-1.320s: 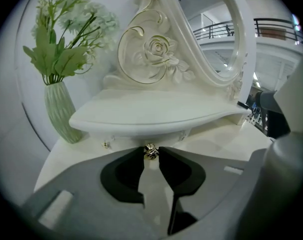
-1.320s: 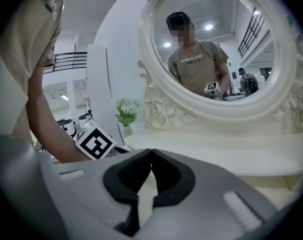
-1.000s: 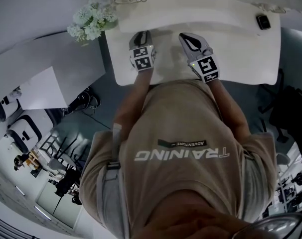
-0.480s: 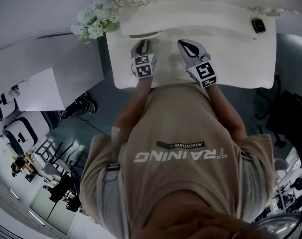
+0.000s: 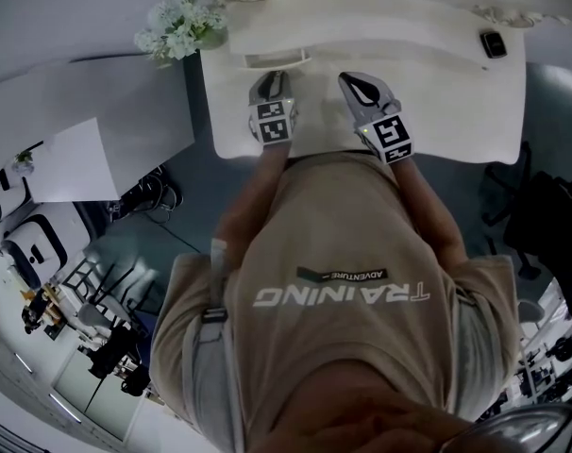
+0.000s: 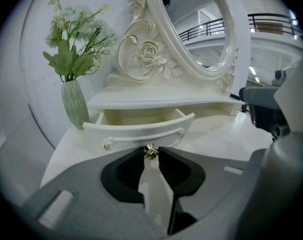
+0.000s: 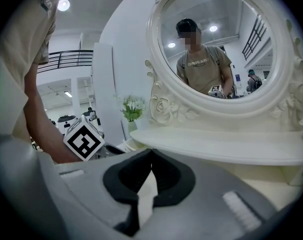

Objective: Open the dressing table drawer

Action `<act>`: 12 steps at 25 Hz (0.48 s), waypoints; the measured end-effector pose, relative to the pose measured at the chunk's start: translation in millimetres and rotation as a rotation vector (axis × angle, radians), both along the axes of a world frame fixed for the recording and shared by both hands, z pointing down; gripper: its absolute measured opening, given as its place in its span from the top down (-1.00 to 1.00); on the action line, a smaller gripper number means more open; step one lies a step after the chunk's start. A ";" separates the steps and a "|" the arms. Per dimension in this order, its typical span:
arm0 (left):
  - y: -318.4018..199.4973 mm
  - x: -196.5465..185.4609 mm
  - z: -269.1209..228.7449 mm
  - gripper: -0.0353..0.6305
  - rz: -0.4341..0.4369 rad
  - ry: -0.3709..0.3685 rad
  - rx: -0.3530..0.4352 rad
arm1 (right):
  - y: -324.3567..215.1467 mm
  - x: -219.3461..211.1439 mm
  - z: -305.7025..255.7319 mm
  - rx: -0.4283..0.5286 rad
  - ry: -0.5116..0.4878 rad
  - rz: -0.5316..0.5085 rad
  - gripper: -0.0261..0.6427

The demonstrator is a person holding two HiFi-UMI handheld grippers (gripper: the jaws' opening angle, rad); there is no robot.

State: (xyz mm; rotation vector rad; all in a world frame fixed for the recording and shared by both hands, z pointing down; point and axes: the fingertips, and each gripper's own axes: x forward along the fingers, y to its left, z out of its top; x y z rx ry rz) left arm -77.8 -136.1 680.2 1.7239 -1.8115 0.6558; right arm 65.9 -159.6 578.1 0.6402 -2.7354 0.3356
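The white dressing table (image 5: pixel 456 111) has a small curved drawer (image 6: pixel 141 129) under its mirror shelf, and it stands pulled partly out, showing its hollow inside. My left gripper (image 6: pixel 150 153) is shut on the drawer's small metal knob (image 6: pixel 150 150), with the fingertips pinching it from both sides. From the head view the left gripper (image 5: pixel 272 83) sits just in front of the drawer (image 5: pixel 277 60). My right gripper (image 5: pixel 361 83) hovers over the tabletop to the right of the drawer. Its jaws (image 7: pixel 151 153) are shut with nothing between them.
A ribbed green vase of white flowers (image 6: pixel 74 104) stands at the table's left rear corner, close to the drawer. The oval mirror (image 6: pixel 201 24) in its carved frame rises behind the shelf. A small dark watch (image 5: pixel 494 42) lies at the far right.
The drawer has slid out from under the shelf toward me, drawn by the left gripper on its knob. The right gripper has shifted slightly alongside.
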 end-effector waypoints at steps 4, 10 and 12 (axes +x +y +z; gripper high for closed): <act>4.1 0.4 -0.2 0.60 0.000 -0.017 0.006 | 12.1 1.0 1.8 -0.006 -0.001 -0.006 0.91; 12.0 0.6 -3.0 0.59 0.019 -0.046 0.012 | 20.1 3.2 2.9 -0.016 -0.004 0.006 0.91; 18.5 -0.2 -4.8 0.59 0.016 -0.042 0.011 | 22.9 3.9 5.5 -0.024 -0.004 0.011 0.91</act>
